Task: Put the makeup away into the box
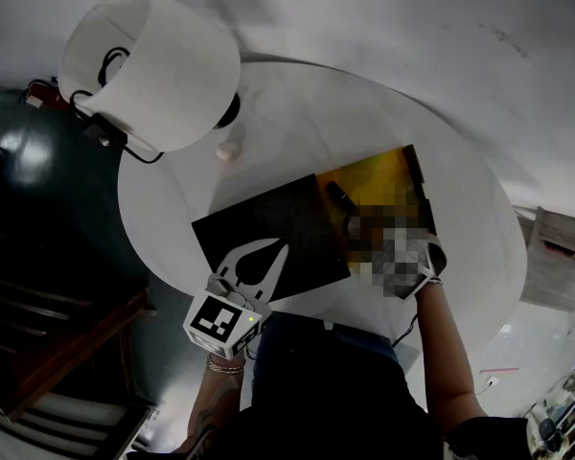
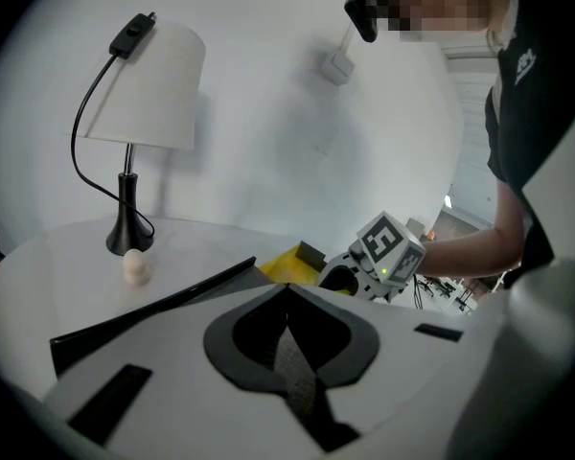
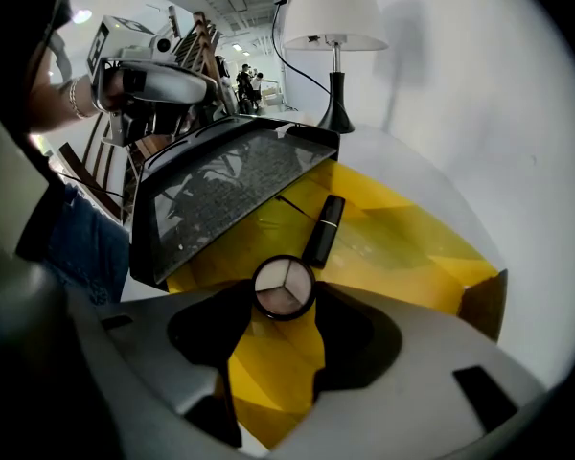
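**A:** How do the right gripper's (image 3: 286, 291) jaws stand?

**B:** Spread wide but clamped, grasping a round compact (image 3: 284, 287) by its rim at their very tips, above the yellow floor of the box (image 3: 402, 242).

**A:** And the left gripper (image 2: 287, 293)?

**B:** Its jaws are pinched together on the edge of the black lid (image 3: 225, 185), which stands tilted up beside the box.

**A:** What's the count?

**B:** One compact. One black lipstick (image 3: 323, 228) lying in the box just beyond the right jaws, apart from the compact. One box, one lid. On the white surface (image 1: 297, 113) there is one lamp (image 2: 144, 84), with one small pale egg-shaped thing (image 2: 134, 266) by its base.
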`<state>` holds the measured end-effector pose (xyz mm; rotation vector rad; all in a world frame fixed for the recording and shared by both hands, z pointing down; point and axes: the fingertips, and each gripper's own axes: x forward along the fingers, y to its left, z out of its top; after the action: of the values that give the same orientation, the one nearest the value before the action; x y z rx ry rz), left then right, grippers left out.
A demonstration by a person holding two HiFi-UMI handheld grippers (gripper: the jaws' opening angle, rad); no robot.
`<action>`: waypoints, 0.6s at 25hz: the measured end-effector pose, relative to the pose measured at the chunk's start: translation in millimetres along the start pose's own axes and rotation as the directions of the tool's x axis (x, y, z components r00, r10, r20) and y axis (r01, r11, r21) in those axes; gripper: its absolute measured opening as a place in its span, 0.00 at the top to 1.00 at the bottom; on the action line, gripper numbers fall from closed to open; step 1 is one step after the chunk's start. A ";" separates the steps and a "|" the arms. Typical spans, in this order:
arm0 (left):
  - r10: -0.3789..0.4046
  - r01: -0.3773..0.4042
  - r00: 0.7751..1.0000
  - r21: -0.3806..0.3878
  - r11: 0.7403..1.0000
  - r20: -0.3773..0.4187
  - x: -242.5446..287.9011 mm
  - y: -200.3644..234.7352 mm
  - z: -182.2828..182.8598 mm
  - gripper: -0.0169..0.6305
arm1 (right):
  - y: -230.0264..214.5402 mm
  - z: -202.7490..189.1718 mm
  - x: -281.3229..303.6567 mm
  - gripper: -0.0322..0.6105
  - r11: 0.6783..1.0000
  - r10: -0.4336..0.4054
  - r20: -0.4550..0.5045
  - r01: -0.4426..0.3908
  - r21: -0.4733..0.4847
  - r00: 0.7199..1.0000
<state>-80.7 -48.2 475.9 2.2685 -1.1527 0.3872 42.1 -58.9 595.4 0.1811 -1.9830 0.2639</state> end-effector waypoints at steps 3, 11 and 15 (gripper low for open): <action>0.000 0.000 1.000 -0.006 1.000 0.003 0.1 -0.1 -0.8 0.95 | -0.7 -0.2 -0.3 0.60 1.000 0.006 -0.012 -0.006 -0.004 1.000; 0.003 -0.003 1.000 -0.006 1.000 0.001 -4.4 -0.8 -2.4 0.95 | 0.3 5.9 -0.4 0.55 0.999 -0.010 0.021 0.009 0.043 1.000; 0.005 -0.005 1.000 -0.003 1.000 0.016 -8.3 -0.7 0.0 0.95 | 0.2 9.0 -5.3 0.53 0.999 -0.025 0.029 0.023 0.041 0.999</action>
<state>-85.1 -42.5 471.6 2.2701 -1.1666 0.3697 36.3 -61.1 587.0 0.2361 -2.0043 0.2880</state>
